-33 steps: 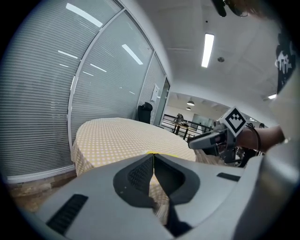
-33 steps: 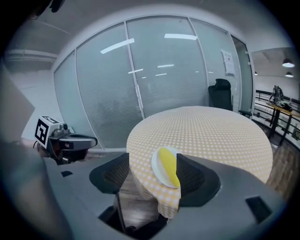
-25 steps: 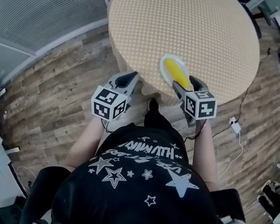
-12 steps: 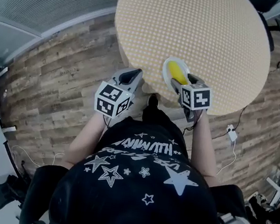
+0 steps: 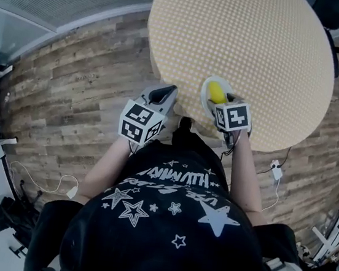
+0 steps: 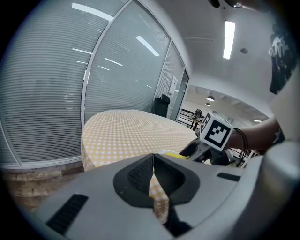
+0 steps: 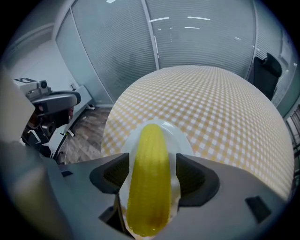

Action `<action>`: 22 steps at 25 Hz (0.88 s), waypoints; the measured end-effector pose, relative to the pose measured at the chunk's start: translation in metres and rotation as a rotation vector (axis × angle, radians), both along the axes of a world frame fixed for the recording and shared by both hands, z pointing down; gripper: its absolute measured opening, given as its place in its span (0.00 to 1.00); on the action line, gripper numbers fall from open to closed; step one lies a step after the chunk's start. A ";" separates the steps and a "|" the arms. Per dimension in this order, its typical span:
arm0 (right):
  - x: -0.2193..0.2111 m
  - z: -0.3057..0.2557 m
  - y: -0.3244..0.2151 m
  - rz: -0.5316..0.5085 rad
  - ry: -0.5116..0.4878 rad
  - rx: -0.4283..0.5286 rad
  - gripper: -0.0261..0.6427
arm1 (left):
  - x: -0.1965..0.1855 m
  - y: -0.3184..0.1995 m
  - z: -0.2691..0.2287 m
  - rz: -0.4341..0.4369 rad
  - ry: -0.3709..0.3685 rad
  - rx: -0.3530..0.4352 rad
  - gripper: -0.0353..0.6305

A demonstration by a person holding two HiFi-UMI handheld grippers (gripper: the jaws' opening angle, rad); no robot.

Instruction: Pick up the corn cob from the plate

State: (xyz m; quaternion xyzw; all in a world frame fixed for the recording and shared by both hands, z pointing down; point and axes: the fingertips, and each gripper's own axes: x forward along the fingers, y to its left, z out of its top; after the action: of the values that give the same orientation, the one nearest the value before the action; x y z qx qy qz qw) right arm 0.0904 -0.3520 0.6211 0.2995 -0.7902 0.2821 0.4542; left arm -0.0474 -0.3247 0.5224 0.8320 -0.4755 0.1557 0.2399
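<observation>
The yellow corn cob [image 7: 149,178] lies lengthwise on a small white plate [image 7: 182,137] near the front edge of a round table with a yellow checked cloth [image 5: 243,42]. My right gripper [image 7: 152,173] stands open with one jaw on each side of the cob, and white plate shows between cob and jaws. From the head view the corn cob [image 5: 216,93] is partly hidden under the right gripper [image 5: 219,102]. My left gripper [image 5: 165,92] is shut and holds nothing, off the table's edge to the left of the plate [image 5: 205,93].
The table edge drops to a wood plank floor [image 5: 70,88]. Glass walls with blinds [image 7: 117,42] stand beyond the table. A white cable and plug [image 5: 274,171] lie on the floor at the right. The right gripper's marker cube [image 6: 216,132] shows in the left gripper view.
The right gripper has moved forward over the plate, and its jaws now flank the cob and cover more of it. The left gripper has kept its place beside the table edge.
</observation>
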 end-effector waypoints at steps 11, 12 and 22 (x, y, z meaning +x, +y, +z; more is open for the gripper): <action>-0.005 0.013 -0.004 -0.077 0.148 -0.006 0.47 | -0.014 -0.001 0.004 -0.026 0.010 -0.011 0.07; -0.006 0.014 -0.004 -0.081 0.146 0.000 0.47 | -0.015 -0.001 0.004 -0.026 0.009 -0.010 0.07; -0.005 0.001 0.001 -0.123 0.111 0.054 0.42 | -0.011 -0.007 -0.009 0.035 -0.014 0.023 0.07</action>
State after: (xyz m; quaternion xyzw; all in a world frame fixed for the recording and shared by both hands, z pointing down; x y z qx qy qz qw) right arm 0.0852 -0.3514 0.6221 0.2775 -0.7880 0.2153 0.5057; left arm -0.0580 -0.3321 0.5135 0.8417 -0.4644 0.1601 0.2241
